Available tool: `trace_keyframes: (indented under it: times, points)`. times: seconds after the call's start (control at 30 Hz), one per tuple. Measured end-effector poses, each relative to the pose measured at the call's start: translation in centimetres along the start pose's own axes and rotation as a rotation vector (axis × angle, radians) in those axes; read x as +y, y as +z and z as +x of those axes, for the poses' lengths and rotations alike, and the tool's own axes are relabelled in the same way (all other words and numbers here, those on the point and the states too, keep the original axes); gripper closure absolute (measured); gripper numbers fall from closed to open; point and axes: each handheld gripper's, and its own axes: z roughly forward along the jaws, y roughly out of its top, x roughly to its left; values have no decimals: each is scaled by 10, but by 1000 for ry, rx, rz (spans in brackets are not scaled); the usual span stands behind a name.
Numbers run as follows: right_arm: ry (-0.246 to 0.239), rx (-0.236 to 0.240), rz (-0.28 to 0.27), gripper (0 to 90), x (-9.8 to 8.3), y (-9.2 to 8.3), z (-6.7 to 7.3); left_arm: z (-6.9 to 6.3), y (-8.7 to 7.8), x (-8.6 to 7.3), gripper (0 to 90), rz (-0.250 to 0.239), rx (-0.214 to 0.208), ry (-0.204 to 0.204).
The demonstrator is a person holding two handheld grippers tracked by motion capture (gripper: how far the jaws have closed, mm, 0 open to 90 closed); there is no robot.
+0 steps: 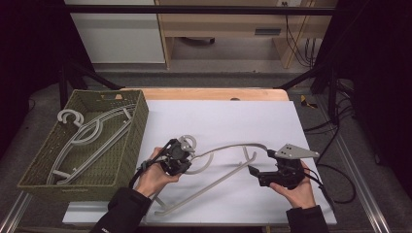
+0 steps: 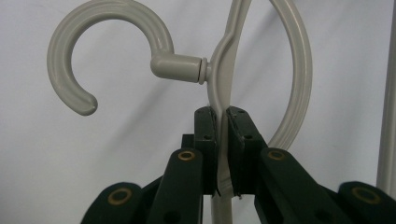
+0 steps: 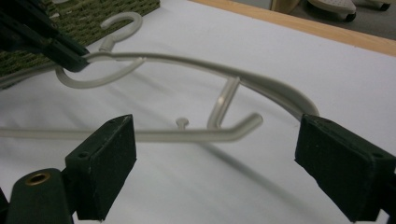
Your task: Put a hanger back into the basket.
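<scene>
Gripping the grey hanger [image 1: 228, 160] near its neck, left gripper [image 1: 176, 159] has its jaws clamped on the thin plastic just below the hook [image 1: 187, 142]; palm up, forearm entering from 6 o'clock. Hanger sits mid-sheet on the white mat [image 1: 218, 116], its far shoulder reaching toward 3 o'clock. Right gripper [image 1: 262, 175] rests in an upturned palm, jaws wide apart, nothing between them, pointing toward 9 o'clock at the hanger's shoulder end. Left gripper view gives the pinch close up: pads [image 2: 205, 135] squeezing the flat stem, hook curling to 10 o'clock. Right gripper view adds the lower bar and small peg. High view alone shows the woven basket [image 1: 138, 126] at 9 o'clock with more hangers [image 1: 87, 138] inside.
</scene>
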Motion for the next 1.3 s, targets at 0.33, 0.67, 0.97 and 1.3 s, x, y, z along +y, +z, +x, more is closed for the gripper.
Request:
trace_keyframes:
  times: [0.33,0.67,0.97,1.3]
  points:
    - [14,-11,-36,125,0,-12,-8,16,-65,12,830,-70,86,-34]
    - [29,-9,-34,125,-1,-11,-10,45,-132,16,829,-155,103,-47]
    - [28,-18,-48,122,-3,-10,-12,92,-170,3,829,-162,188,-112]
    - [31,-29,-66,66,-3,-9,-13,146,-187,-26,829,-131,271,-193]
